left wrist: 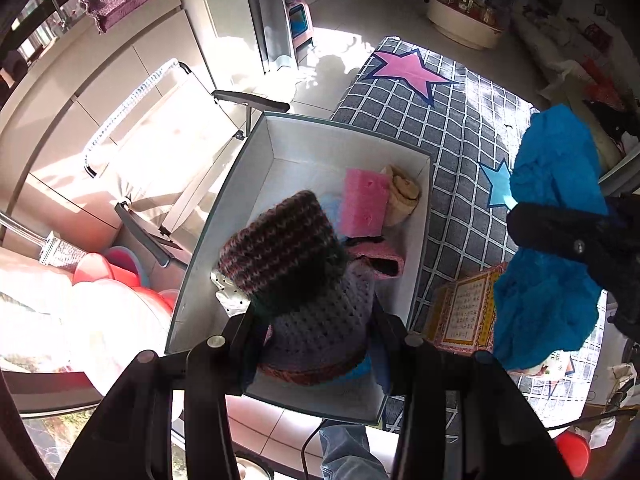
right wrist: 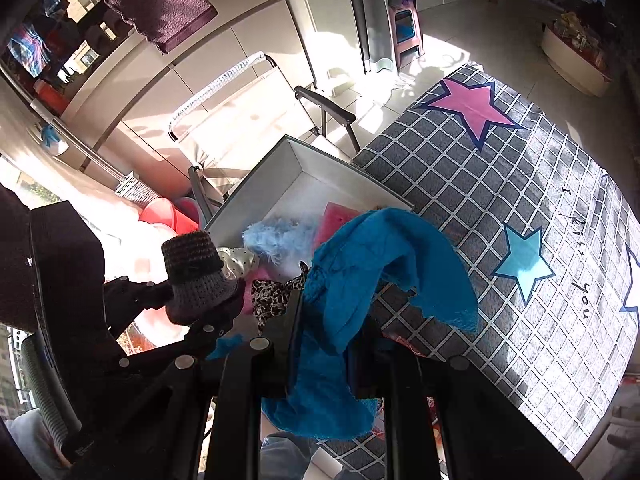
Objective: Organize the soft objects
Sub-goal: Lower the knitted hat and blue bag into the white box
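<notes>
My left wrist camera looks steeply down along my left claw [left wrist: 316, 332], close over the white box [left wrist: 280, 140], which fills the middle of its view. My right wrist camera sits a little further back, also tilted down, with the box [right wrist: 256, 184] toward 11 o'clock. Both views share the box, the checked star blanket [left wrist: 460, 128] [right wrist: 500, 200] at 1 to 3 o'clock, and the folding chair [left wrist: 168, 128] [right wrist: 240, 120] at 10 to 11 o'clock.
</notes>
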{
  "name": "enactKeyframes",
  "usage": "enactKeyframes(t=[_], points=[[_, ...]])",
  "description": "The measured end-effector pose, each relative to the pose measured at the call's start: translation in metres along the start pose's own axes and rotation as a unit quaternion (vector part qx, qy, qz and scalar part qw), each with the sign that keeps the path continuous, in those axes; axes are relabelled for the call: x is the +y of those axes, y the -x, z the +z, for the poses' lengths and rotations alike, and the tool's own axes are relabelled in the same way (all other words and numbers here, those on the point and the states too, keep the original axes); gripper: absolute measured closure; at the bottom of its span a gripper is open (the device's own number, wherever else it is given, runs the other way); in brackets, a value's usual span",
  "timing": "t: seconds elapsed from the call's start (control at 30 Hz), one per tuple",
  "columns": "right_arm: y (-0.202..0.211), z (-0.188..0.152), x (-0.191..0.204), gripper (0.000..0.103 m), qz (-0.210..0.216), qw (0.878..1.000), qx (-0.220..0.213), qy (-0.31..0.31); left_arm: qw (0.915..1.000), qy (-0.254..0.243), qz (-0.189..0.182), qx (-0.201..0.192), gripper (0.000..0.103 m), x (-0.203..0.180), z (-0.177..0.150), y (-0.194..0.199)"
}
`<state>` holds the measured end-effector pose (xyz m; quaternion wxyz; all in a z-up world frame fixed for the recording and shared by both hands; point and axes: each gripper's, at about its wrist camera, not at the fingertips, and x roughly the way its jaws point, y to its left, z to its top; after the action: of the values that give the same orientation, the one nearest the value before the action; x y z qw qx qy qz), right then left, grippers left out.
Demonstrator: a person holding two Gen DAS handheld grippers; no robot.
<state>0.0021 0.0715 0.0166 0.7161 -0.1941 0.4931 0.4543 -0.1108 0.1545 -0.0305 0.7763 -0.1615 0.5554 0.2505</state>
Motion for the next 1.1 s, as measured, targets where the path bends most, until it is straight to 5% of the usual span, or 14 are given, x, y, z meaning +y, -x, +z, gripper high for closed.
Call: enactKeyframes(t=[1.1], points=[[-0.030, 0.023, 0.019, 0.084, -0.002, 0.999, 0.030, 0.029, 0.9993, 0.021, 0.002, 0.032, 0.054, 0.017, 0.004, -0.028]])
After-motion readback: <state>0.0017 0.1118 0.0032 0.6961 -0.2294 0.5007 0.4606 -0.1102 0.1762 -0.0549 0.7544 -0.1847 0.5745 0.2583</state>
